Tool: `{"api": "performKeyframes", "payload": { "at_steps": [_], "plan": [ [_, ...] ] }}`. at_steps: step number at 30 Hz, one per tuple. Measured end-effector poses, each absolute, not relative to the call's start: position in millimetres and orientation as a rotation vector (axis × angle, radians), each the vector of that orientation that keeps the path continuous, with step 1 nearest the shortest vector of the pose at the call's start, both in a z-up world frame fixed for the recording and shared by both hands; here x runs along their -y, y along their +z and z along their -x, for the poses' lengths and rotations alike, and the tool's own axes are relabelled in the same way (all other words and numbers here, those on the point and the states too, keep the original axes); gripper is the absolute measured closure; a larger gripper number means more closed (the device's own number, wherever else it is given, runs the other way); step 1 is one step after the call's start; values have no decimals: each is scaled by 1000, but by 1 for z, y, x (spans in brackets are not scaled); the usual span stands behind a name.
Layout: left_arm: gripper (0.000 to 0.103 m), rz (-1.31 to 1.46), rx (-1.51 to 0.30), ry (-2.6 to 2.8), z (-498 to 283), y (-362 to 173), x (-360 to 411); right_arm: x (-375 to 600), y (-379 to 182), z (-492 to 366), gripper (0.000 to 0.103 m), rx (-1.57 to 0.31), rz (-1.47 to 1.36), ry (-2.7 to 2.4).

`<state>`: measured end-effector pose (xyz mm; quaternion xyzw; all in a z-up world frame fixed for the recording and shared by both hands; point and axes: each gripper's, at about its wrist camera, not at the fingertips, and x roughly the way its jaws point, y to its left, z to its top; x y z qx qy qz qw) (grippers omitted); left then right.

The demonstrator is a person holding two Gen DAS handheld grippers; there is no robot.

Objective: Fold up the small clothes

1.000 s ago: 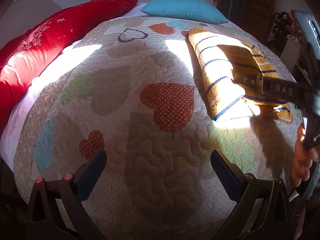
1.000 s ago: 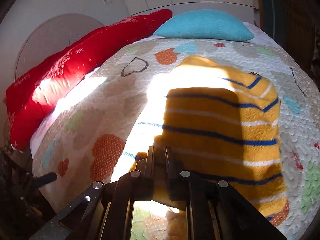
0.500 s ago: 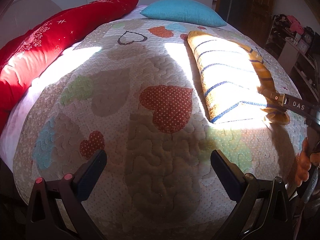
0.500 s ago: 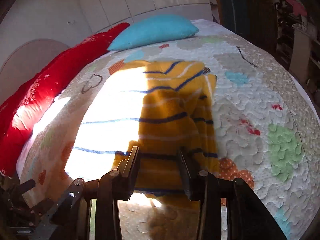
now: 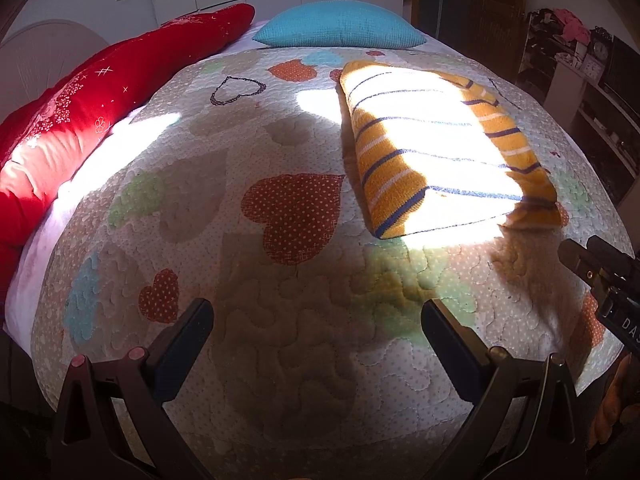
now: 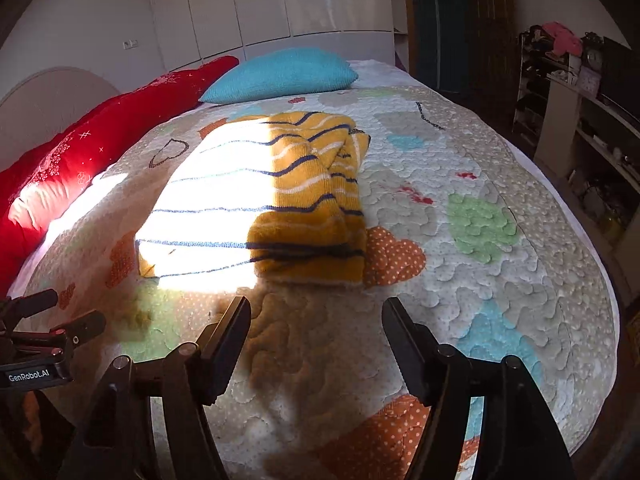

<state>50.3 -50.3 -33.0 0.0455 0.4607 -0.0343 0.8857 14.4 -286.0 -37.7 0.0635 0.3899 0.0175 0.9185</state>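
Note:
A yellow sweater with blue and white stripes (image 5: 436,148) lies folded in a long rectangle on the heart-patterned quilt (image 5: 280,320). It also shows in the right wrist view (image 6: 280,196), partly in bright sunlight. My left gripper (image 5: 316,320) is open and empty, near the bed's front edge, left of the sweater. My right gripper (image 6: 316,316) is open and empty, just in front of the sweater's near edge. Its body shows at the right edge of the left wrist view (image 5: 600,276).
A red bolster (image 5: 80,120) runs along the bed's left side. A blue pillow (image 5: 340,30) lies at the far end. Shelves with clutter (image 6: 580,120) stand right of the bed. White cabinet doors (image 6: 280,4) are behind.
My right gripper has let go of the sweater, opened wide and drawn back toward the front of the bed. The sweater now lies flat. The left gripper stayed put.

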Motion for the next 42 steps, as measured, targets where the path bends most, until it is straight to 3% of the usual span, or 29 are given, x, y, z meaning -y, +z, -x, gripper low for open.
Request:
{"api": "performKeyframes", "payload": {
  "at_steps": [42],
  "plan": [
    [0,-72,-1025,-129,-52,-48,56,258,-47,-16,24,-809,-72,75]
  ]
}}
